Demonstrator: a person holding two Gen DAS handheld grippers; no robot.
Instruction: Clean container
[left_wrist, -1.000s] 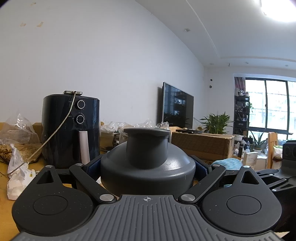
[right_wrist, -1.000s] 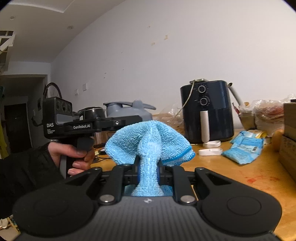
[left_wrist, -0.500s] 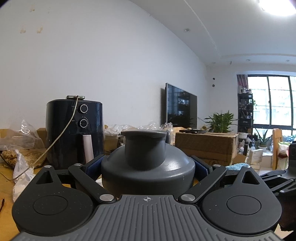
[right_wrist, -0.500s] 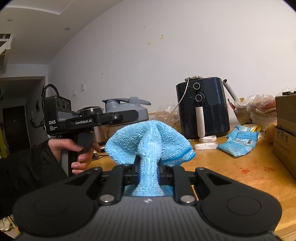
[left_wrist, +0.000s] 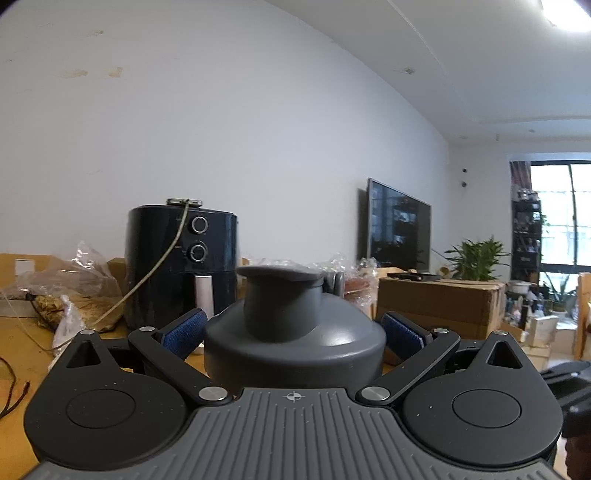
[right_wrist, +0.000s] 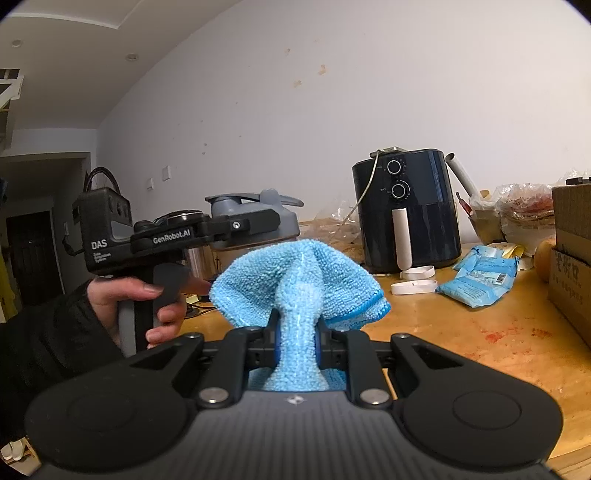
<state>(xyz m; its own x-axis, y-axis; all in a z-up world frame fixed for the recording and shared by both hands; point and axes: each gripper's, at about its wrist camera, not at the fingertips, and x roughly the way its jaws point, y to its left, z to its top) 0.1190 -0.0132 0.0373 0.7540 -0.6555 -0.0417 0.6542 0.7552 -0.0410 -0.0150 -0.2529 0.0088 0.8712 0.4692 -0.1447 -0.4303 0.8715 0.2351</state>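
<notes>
- Left wrist view: the left gripper (left_wrist: 294, 332) has its blue-padded fingers (left_wrist: 184, 332) spread wide around the grey container (left_wrist: 295, 339), one pad at each side of its domed lid, and the pads appear to press on the lid's flanks, so the container is clamped between them.
- The container is held upright in front of the camera, its flat-topped cap (left_wrist: 282, 291) standing above the dome.
- Behind it a black air fryer (left_wrist: 181, 266) stands on the wooden tabletop (left_wrist: 18, 350), with two round dials and a pale handle on its front; a thin cord runs down from its top.
- Crumpled plastic bags (left_wrist: 70, 291) lie to the left of the air fryer, and a cardboard box (left_wrist: 439, 306) sits to the right, with a potted plant (left_wrist: 476, 254) and a dark television (left_wrist: 399, 225) further back by the wall.
- Right wrist view: the right gripper (right_wrist: 295, 339) is closed tight on a light blue cloth (right_wrist: 299, 280), which bunches between the pads and fans out above them.
- To the left in this view, a person's hand (right_wrist: 147, 299) in a dark sleeve grips the handle of the left gripper, which holds the container at the same height as the cloth, near it but apart.
- Blue packets (right_wrist: 480, 277) and white rings (right_wrist: 413, 280) lie on the tabletop beside the air fryer.
</notes>
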